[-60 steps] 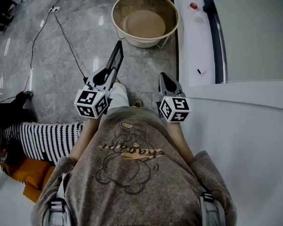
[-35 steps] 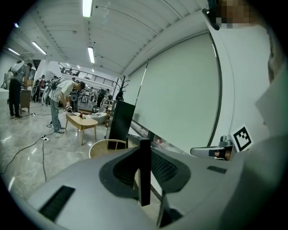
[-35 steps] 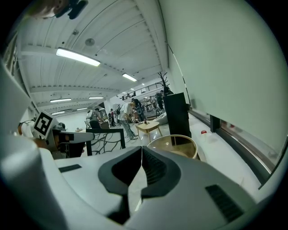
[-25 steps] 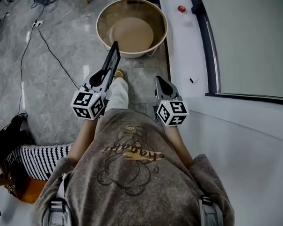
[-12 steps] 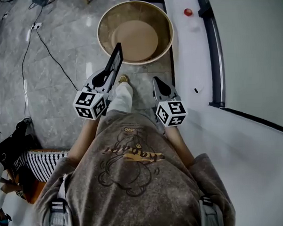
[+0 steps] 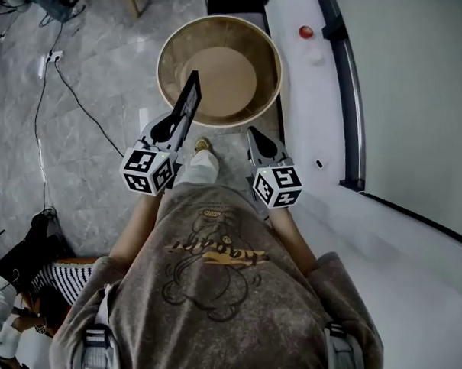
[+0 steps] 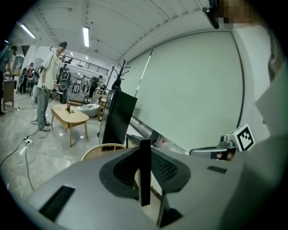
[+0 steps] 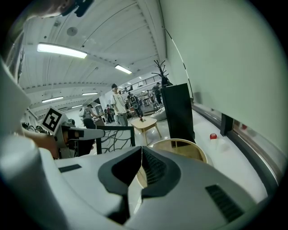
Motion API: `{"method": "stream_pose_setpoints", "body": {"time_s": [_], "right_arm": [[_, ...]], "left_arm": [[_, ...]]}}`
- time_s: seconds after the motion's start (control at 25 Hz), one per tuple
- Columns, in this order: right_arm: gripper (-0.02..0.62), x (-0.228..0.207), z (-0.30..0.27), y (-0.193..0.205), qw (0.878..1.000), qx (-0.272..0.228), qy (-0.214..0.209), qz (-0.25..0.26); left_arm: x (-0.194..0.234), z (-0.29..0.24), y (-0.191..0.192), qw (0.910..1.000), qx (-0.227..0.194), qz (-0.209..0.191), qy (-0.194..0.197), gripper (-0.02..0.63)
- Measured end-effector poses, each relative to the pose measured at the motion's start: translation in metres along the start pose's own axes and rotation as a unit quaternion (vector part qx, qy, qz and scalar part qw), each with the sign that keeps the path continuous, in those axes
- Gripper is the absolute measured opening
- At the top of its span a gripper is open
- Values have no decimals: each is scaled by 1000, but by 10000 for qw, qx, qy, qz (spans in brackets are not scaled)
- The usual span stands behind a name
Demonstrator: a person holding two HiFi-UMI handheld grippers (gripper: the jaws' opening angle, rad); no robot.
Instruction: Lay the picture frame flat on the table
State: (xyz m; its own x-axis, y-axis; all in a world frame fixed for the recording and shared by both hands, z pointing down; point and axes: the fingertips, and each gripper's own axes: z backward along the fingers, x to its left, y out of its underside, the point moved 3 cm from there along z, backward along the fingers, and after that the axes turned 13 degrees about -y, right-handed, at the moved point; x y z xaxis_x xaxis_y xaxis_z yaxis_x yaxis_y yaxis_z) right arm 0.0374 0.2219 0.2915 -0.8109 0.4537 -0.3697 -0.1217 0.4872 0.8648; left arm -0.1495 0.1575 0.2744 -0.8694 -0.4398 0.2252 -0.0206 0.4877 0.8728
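Item: picture frame (image 6: 187,101), off the desk, upright and edge-on, clamped by its near end in the left tongs (image 6: 173,130). Long axis points ahead toward the round desk (image 6: 230,73). Right tongs (image 6: 254,135) pressed together, empty, alongside.

Grey floor (image 6: 86,173) crossed by a black cable (image 6: 88,105) at left, white ledge (image 6: 293,75) at right, small red object (image 6: 305,32) placed at its far end.
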Motion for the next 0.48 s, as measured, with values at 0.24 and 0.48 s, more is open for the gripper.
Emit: {"method": "stream_pose_setpoints", "body": {"time_s": [0.24,0.48], "right_arm": [[20,-19,-31,-21,9999,-43,125,-14],[20,-27,-59,-45,9993,-107,360,-51]], "left_arm": [[17,-33,-19,9999,50,-49,148,82],[40,-65,-44,9986,141,-249,436,81]]}}
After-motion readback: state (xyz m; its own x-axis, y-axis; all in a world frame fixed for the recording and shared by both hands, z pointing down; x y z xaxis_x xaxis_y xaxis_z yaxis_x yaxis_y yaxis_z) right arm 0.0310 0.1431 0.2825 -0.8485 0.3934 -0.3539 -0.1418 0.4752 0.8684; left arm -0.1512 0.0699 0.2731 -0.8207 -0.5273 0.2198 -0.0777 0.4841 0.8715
